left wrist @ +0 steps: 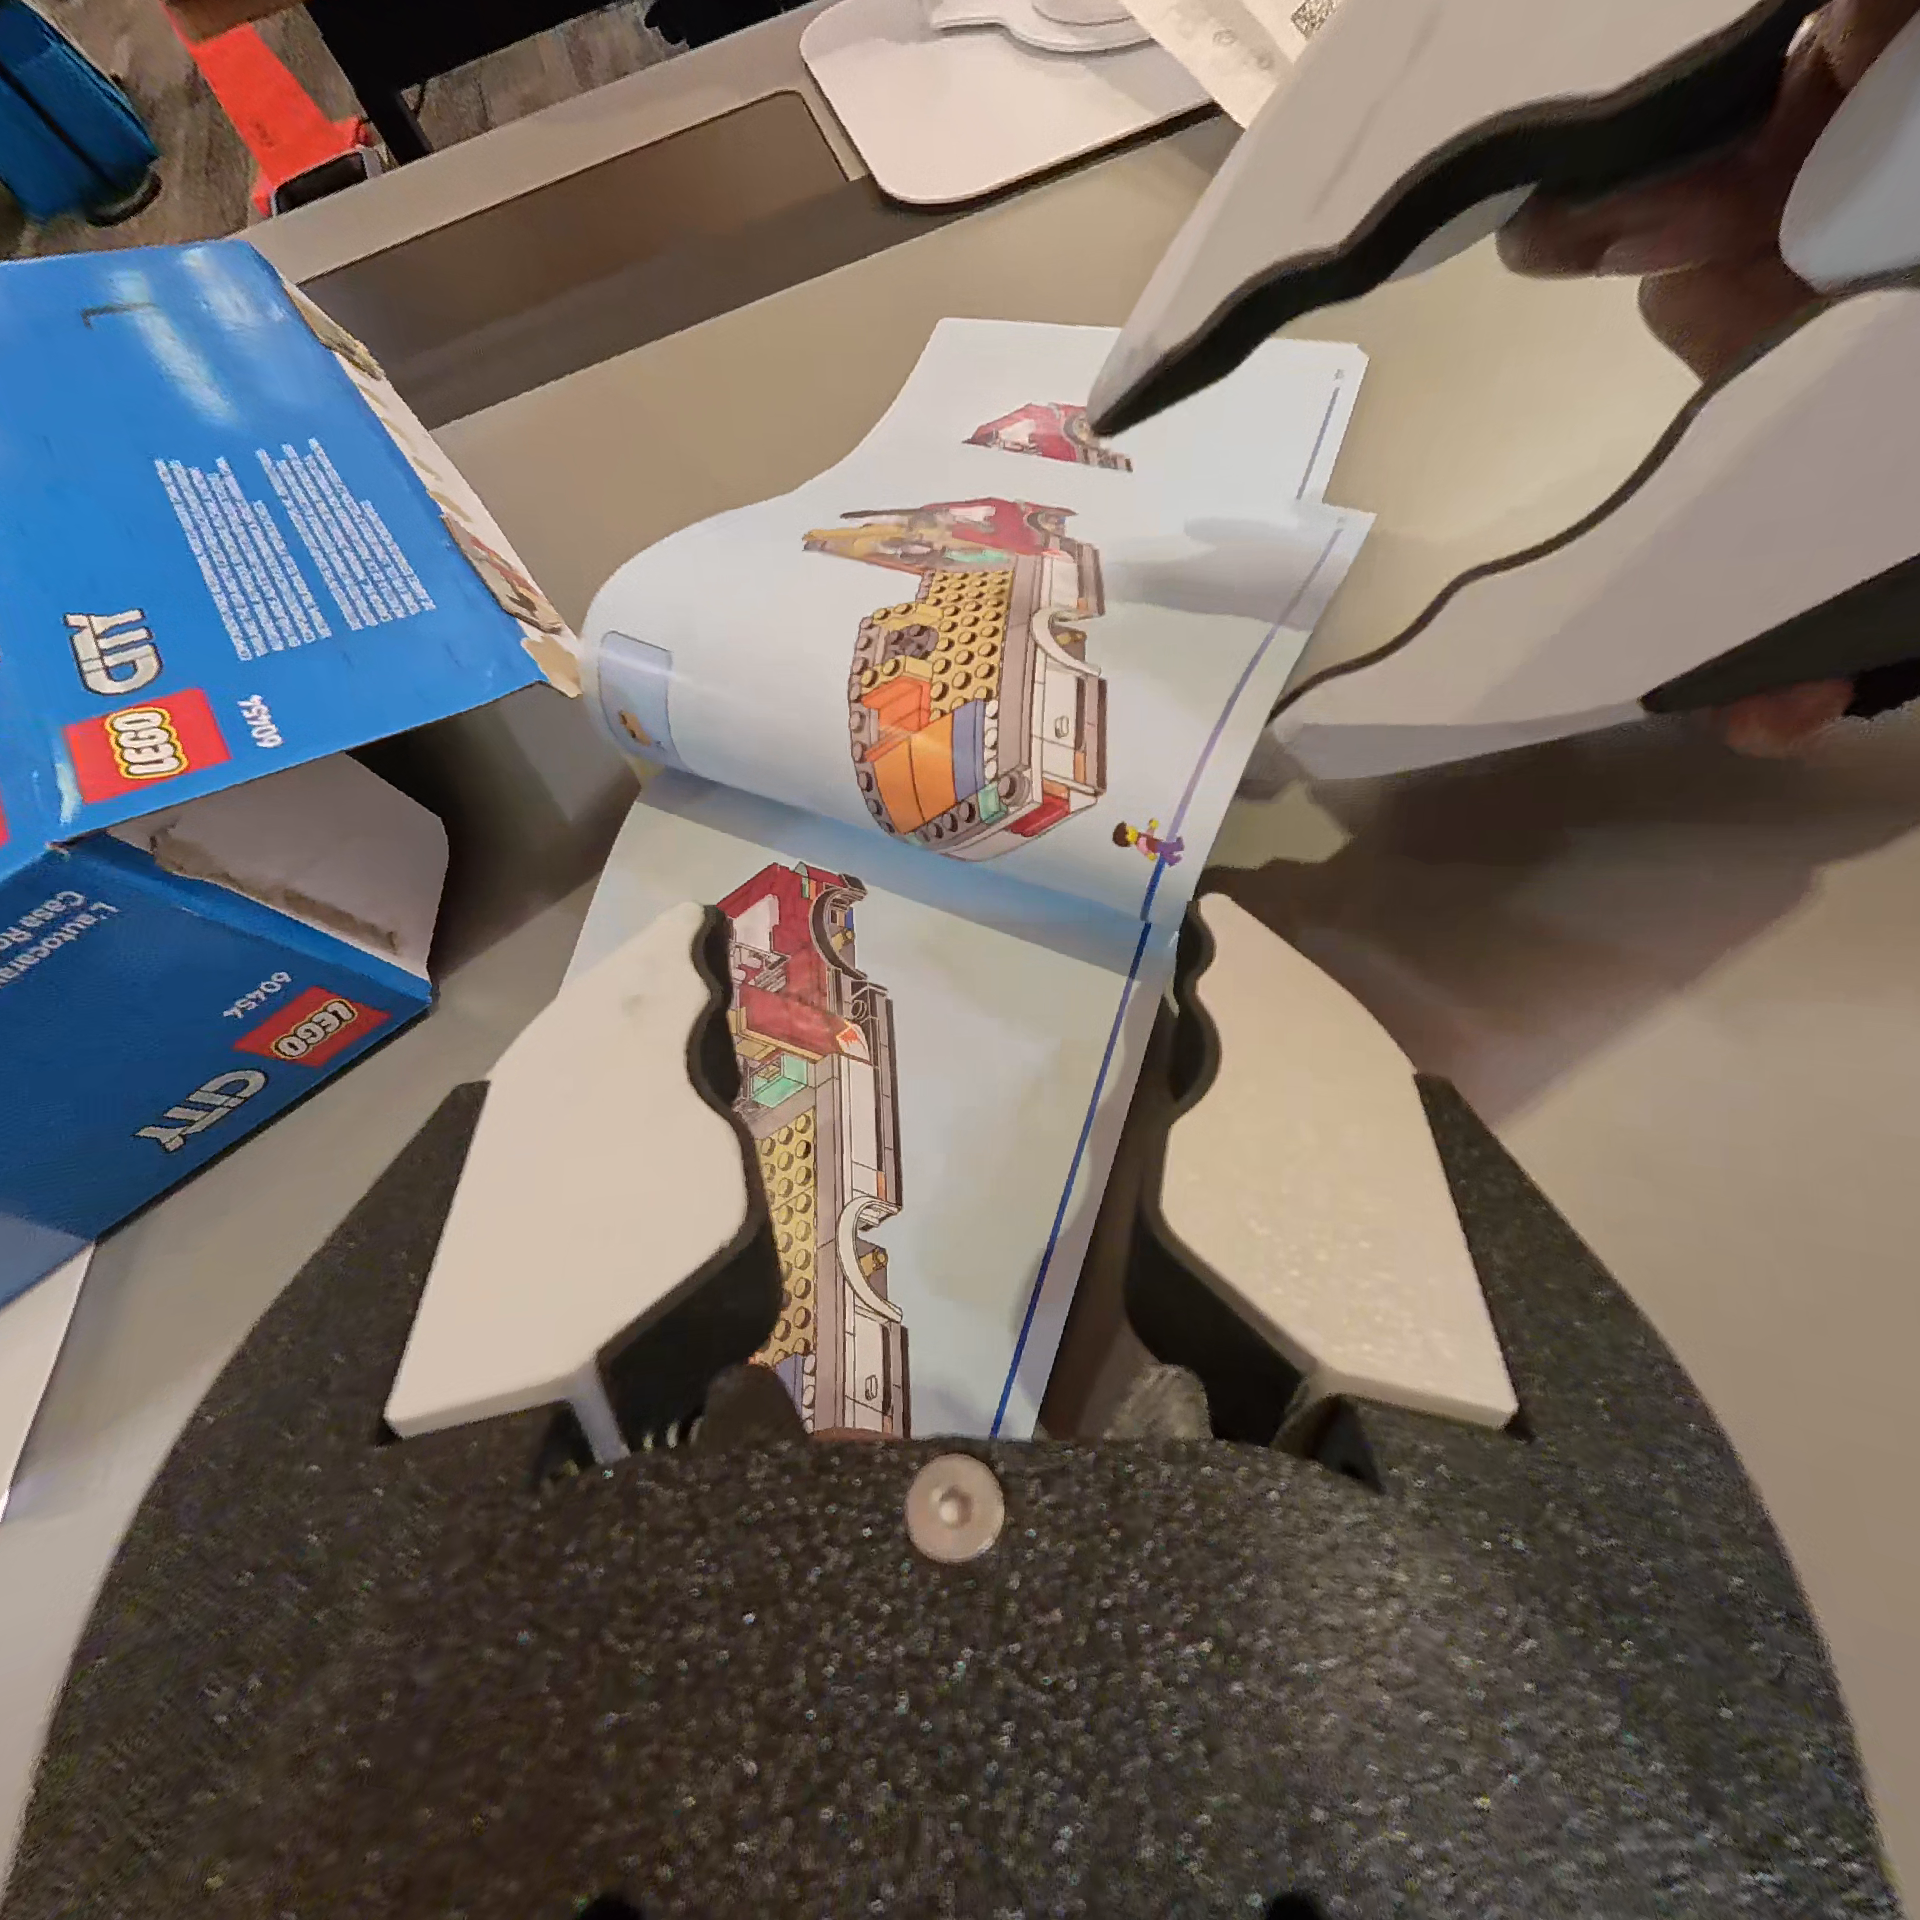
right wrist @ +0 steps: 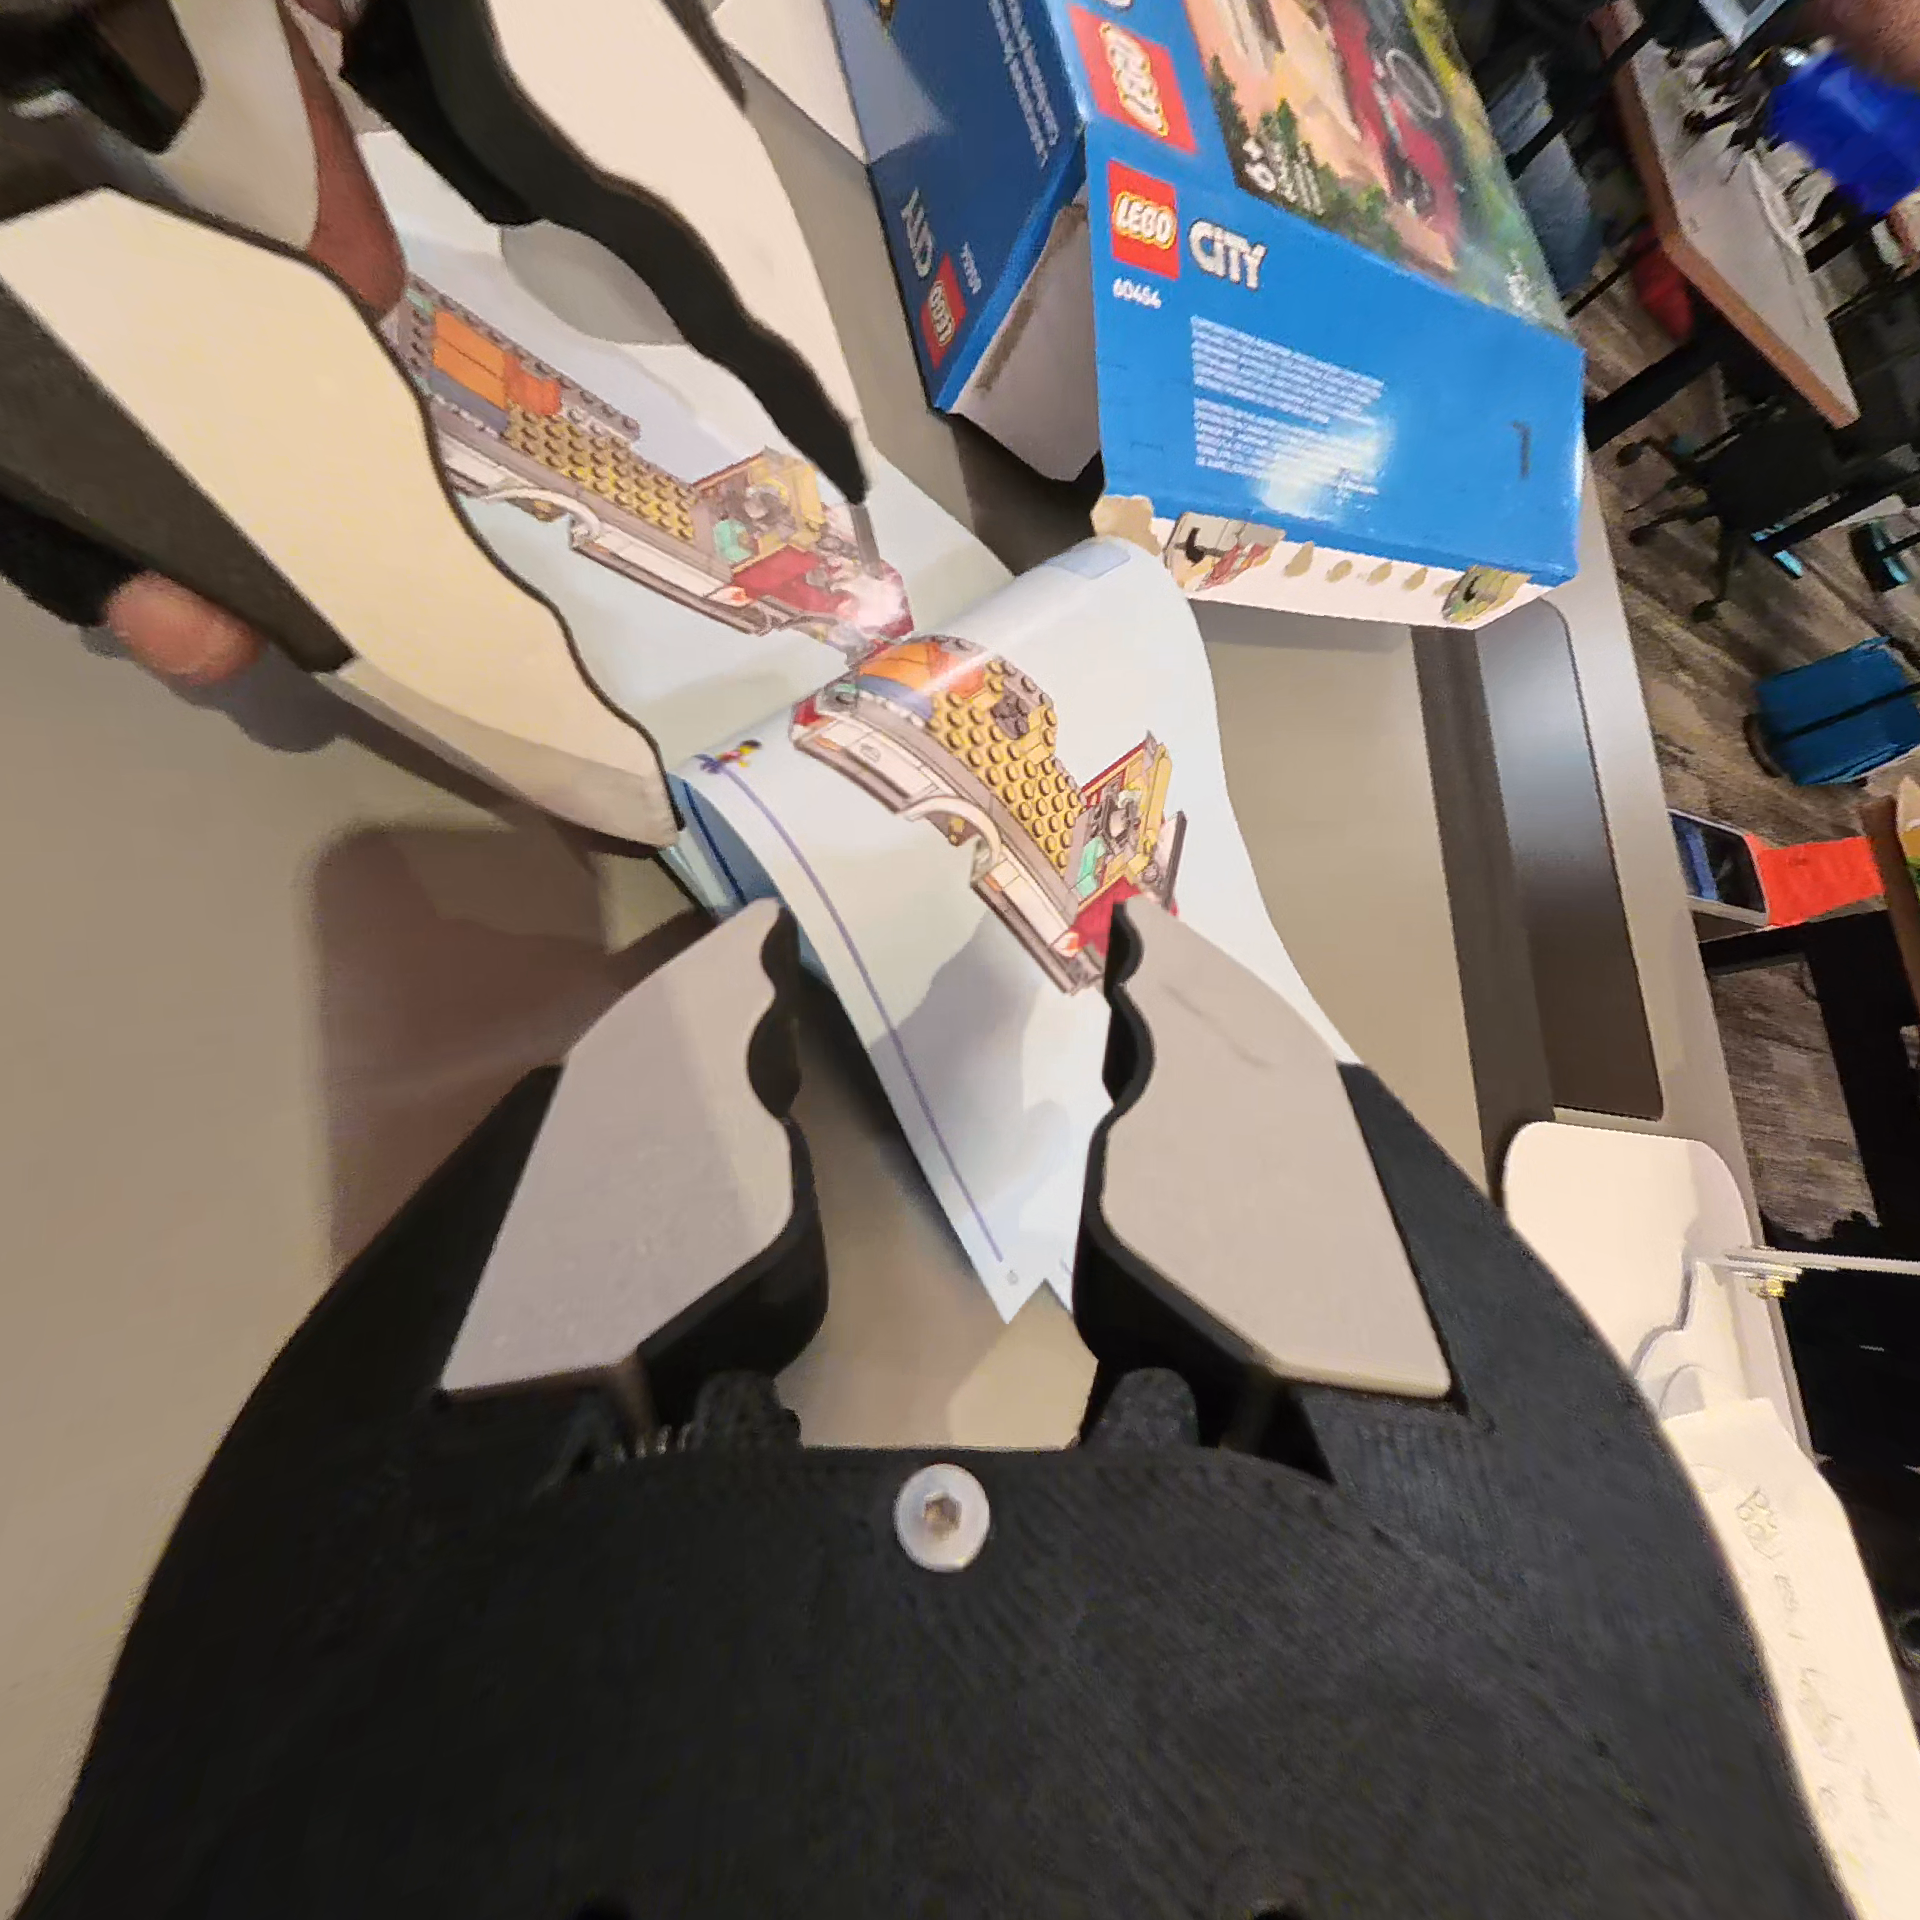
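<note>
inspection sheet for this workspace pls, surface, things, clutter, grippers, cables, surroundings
surface: beige table, with a recessed slot along its far edge.
job's things: open instruction booklet lying flat, one page curled up in mid-turn; opened blue toy box beside it, flap raised.
clutter: white tray at the table edge, paper sheets on it.
grippers: left gripper open, straddling the booklet's lower page; right gripper open over the curled page, one fingertip touching the paper in the left wrist view. Neither clamps anything.
cables: nothing seen.
surroundings: carpeted floor, blue bins, an orange item, other desks beyond.
</note>
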The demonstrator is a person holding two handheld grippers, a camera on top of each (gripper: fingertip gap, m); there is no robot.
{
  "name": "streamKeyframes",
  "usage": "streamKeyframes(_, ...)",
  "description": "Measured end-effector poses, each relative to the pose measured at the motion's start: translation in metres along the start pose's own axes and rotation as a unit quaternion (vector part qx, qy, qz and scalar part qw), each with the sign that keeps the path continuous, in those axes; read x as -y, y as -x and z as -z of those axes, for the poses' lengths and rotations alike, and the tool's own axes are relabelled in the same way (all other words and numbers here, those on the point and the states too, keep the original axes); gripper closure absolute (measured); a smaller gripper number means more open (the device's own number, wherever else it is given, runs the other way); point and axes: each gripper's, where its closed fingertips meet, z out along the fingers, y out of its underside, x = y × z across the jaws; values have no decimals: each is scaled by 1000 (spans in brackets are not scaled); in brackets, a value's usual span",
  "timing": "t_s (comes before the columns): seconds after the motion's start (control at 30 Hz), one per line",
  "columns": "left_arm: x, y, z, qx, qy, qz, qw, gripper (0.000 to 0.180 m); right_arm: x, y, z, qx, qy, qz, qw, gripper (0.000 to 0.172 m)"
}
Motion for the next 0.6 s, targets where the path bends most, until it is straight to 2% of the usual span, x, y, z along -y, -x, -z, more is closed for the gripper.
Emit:
streamKeyframes(0.23, -2, -4, 1, -29, 1, 16, 999, 97, 9, -18, 11, -76, -16, 40, 996, 116)
streamKeyframes(0.47, 13, -7, 21, -123, -54, 42, 990, 92, 28, -39, 25, -143, -50, 71, 986, 116)
streamKeyframes(0.6, 6, 7, 26, -166, -44, 56, 983, 92, 37, -41, 33, -157, -69, 97, 980, 117)
